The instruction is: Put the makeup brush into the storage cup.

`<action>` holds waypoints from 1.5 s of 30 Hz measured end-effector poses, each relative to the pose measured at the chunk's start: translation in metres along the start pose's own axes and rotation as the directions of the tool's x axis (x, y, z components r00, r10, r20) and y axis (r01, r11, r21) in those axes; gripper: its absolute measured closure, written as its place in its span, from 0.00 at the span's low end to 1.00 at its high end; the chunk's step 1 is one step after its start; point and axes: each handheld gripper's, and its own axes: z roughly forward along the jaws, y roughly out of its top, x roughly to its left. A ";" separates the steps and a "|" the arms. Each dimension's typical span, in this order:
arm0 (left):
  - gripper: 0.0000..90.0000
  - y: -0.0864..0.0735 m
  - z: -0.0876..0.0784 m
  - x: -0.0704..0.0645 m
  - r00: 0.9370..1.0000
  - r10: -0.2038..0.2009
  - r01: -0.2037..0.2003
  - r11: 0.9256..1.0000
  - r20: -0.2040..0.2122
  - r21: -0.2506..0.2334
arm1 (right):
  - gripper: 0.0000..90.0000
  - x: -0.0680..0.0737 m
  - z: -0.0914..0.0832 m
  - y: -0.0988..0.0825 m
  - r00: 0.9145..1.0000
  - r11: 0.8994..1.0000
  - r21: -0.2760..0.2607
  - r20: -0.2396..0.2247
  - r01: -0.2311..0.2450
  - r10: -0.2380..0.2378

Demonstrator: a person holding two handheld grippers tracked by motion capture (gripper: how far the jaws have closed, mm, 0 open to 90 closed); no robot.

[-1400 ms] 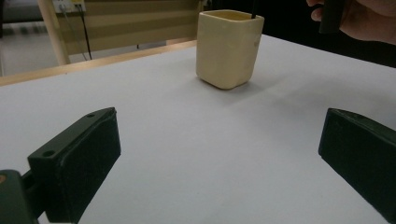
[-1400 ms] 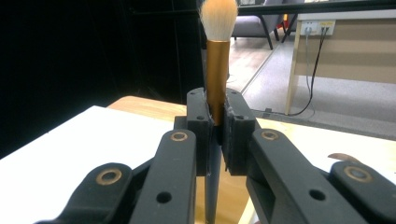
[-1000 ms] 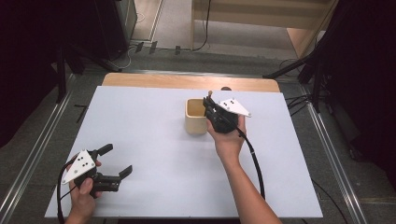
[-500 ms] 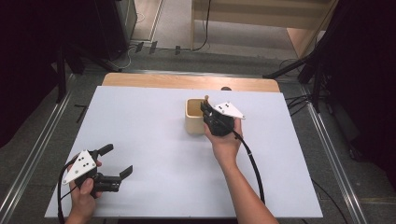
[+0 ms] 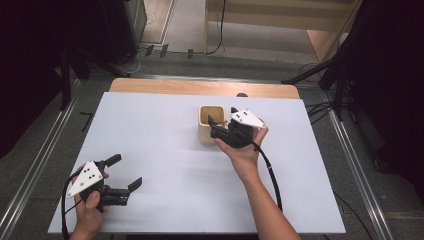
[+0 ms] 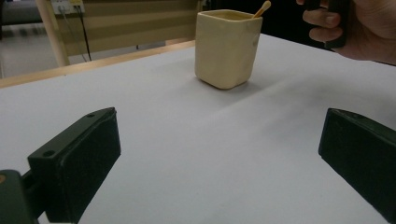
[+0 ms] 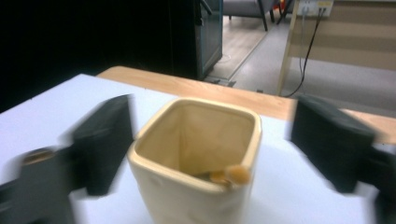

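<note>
Here our unlabelled cream cup [image 5: 210,125] stands upright on the worktop [image 5: 160,145], a small stick [image 7: 229,175] leaning inside; right tongs [image 5: 220,122], just released, straddle it, left tongs [image 5: 125,172] released.

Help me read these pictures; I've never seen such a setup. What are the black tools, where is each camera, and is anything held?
A person holds a two-jaw gripper in each hand. One camera looks down from above; one rides on each gripper, looking along its black jaws. On the white table stands a cream square cup with a thin stick leaning inside. The right gripper is at the cup; its jaws have just opened and stand either side of it without pressing. The left gripper rests open near the table's front, holding nothing.
</note>
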 end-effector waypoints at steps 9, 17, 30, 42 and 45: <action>0.00 0.001 -0.001 0.000 1.000 -0.002 0.002 1.000 -0.003 -0.005 | 0.00 -0.014 -0.029 -0.006 0.998 0.999 -0.046 -0.060 0.022 -0.025; 0.00 0.001 -0.001 0.000 1.000 -0.004 0.004 1.000 -0.002 -0.011 | 0.00 -0.023 -0.046 -0.020 0.998 0.997 -0.069 -0.054 0.039 -0.043; 0.00 0.001 -0.003 0.001 1.000 -0.005 0.005 1.000 -0.008 -0.016 | 0.00 -0.040 -0.068 -0.037 0.997 0.997 -0.062 -0.062 0.045 -0.049; 0.00 0.001 -0.003 0.001 1.000 -0.006 0.006 1.000 -0.009 -0.018 | 0.00 -0.061 -0.094 -0.053 0.998 0.998 -0.055 -0.038 0.043 -0.045; 0.00 0.001 -0.003 0.001 1.000 -0.008 0.007 1.000 -0.011 -0.018 | 0.00 -0.066 -0.100 -0.056 0.999 0.998 -0.052 -0.029 0.043 -0.045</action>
